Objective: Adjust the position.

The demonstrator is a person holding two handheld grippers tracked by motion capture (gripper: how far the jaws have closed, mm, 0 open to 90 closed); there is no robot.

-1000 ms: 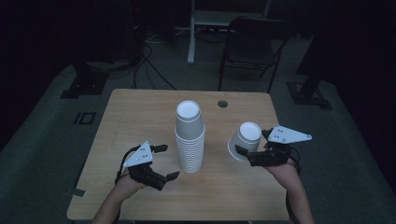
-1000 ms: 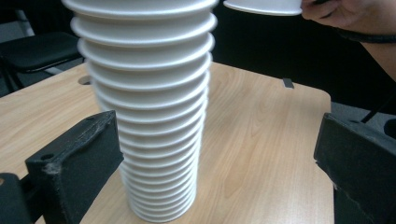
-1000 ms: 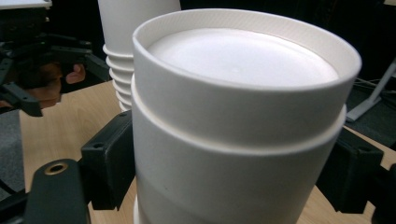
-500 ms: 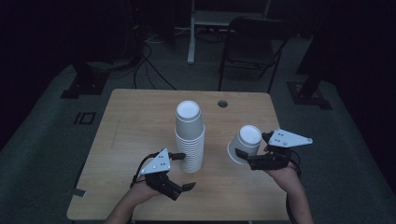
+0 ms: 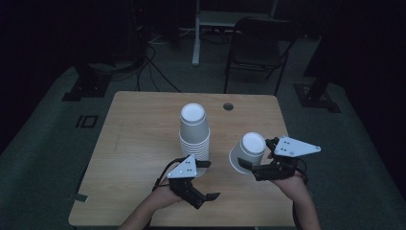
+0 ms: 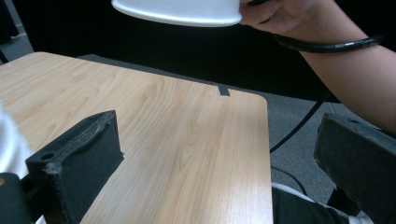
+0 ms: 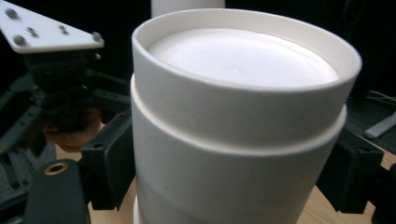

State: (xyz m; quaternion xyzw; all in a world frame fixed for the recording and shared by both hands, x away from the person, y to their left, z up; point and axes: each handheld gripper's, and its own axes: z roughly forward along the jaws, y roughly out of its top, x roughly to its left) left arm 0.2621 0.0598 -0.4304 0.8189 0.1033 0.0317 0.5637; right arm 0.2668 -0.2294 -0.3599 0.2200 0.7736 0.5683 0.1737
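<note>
Two tongs over the worktop (image 5: 143, 129): right tongs (image 5: 256, 165) grasp a tilted white cup (image 5: 248, 151); left tongs (image 5: 201, 179), released, sit beside the cup stack (image 5: 194, 130).

No legible text or labels, dim views

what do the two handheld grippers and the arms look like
Both the left gripper and right gripper have black bodies with blocky black jaws, each topped by a grey three-cornered plate with small screws. A black cable loops round the forearm. The forearms are bare, no sleeves.
</note>
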